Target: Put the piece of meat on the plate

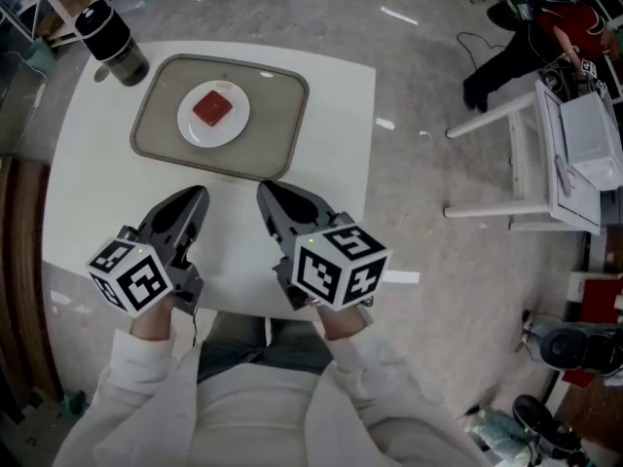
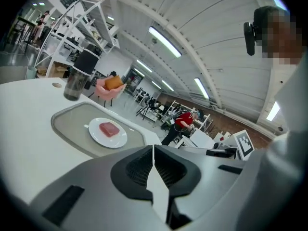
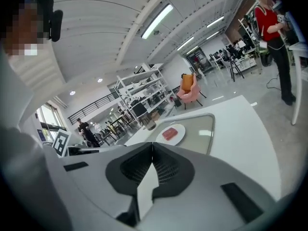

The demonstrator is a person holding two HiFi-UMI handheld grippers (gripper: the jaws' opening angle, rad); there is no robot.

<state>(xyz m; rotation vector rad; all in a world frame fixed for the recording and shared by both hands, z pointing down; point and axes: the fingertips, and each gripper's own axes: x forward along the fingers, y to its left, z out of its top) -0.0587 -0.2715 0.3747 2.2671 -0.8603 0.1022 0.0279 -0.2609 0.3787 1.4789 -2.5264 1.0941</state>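
Observation:
A red square piece of meat [image 1: 213, 108] lies in the middle of a round white plate [image 1: 190, 127], which rests on a grey tray [image 1: 277, 125] at the far side of the white table [image 1: 88, 163]. The same meat [image 2: 109, 128] [image 3: 169, 133] and plate [image 2: 98, 136] [image 3: 179, 136] show in both gripper views. My left gripper [image 1: 198, 198] and right gripper [image 1: 267, 194] hover side by side over the near half of the table, short of the tray. Both are shut and hold nothing: left gripper [image 2: 153, 150], right gripper [image 3: 152, 149].
A dark lidded tumbler [image 1: 111, 40] stands at the table's far left corner beside the tray. To the right, off the table, a white stand [image 1: 545, 154] carries equipment, and a person in red [image 1: 555, 27] bends nearby.

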